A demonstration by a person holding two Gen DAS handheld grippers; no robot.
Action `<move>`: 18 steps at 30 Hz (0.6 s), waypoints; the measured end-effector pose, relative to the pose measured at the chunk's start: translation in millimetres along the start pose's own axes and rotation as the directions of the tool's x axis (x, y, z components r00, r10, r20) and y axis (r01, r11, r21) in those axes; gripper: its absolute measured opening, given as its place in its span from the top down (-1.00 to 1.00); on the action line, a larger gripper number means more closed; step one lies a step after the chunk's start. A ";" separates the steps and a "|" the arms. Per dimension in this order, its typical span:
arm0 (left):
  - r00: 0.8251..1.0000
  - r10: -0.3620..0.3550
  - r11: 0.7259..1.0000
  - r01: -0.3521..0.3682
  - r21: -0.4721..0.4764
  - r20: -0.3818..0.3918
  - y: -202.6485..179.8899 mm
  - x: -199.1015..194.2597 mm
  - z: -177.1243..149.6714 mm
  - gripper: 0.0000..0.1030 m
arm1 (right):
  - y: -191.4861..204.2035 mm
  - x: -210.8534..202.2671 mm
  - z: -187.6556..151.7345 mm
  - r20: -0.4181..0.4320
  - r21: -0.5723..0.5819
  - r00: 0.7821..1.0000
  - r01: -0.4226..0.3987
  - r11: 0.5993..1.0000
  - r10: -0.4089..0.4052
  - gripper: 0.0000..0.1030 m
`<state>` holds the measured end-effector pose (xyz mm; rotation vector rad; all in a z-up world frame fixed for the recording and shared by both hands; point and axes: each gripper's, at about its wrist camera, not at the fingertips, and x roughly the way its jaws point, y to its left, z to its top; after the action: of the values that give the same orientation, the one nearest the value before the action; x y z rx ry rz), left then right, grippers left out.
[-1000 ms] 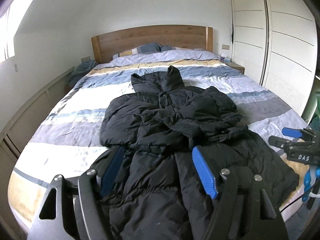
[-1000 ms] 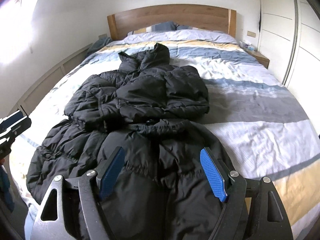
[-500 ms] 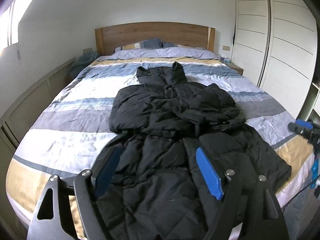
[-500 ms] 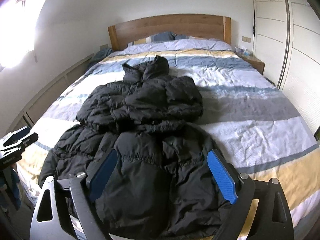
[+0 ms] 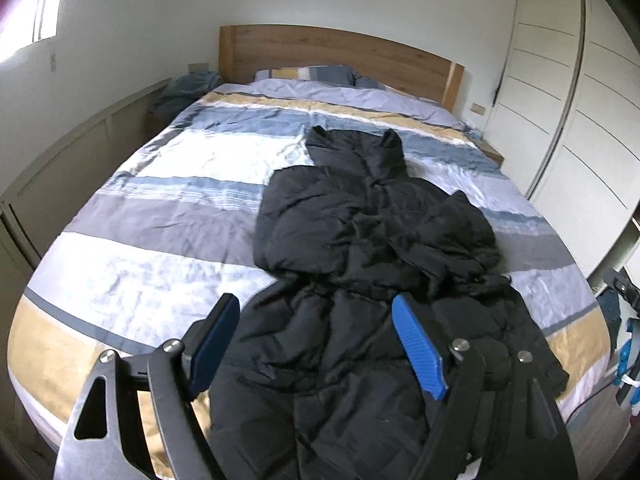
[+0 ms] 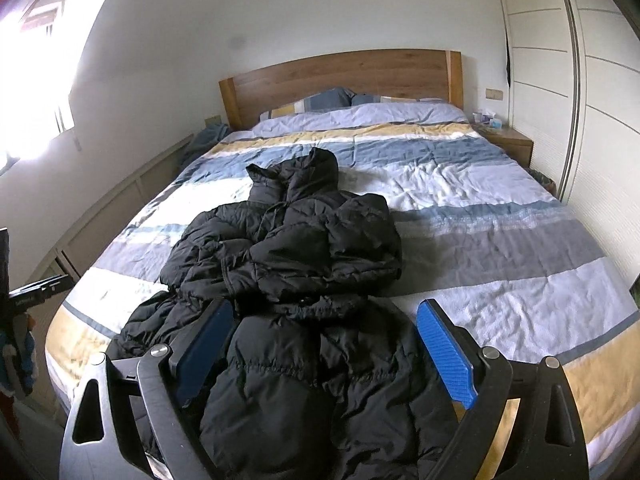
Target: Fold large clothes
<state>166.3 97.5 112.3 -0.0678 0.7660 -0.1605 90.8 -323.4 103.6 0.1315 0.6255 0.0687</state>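
Observation:
A long black puffer coat (image 5: 360, 264) lies lengthwise on the striped bed (image 5: 160, 216), collar toward the headboard, sleeves folded across the chest, hem at the foot edge. It also shows in the right wrist view (image 6: 296, 248). My left gripper (image 5: 316, 344) is open and empty, held above the coat's hem. My right gripper (image 6: 324, 344) is open and empty above the hem too. The left gripper's side (image 6: 36, 292) shows at the left edge of the right wrist view.
A wooden headboard (image 5: 340, 56) and pillows (image 5: 308, 74) stand at the far end. A white sliding wardrobe (image 5: 580, 120) runs along the right. A nightstand (image 6: 508, 140) sits by the bed's right side. A low ledge (image 5: 72, 152) runs along the left wall.
Both grippers have pulled back and risen away from the coat, still open. The coat lies where it was.

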 end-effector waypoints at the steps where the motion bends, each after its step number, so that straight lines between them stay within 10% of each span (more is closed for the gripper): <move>1: 1.000 0.008 1.000 -0.008 -0.002 0.008 2.8 2.3 1.4 -0.51 | -3.4 2.3 1.1 0.001 0.004 1.000 -0.001 1.000 0.001 -0.80; 18: 0.999 -0.022 0.998 0.025 -0.065 0.040 38.9 26.4 83.1 -0.51 | -26.9 30.8 75.6 0.061 0.009 0.998 -0.028 1.000 0.028 -0.80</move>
<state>247.4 131.6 149.4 -0.1417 0.7318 -0.1560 160.9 -354.5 142.6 0.1513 0.5628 0.0884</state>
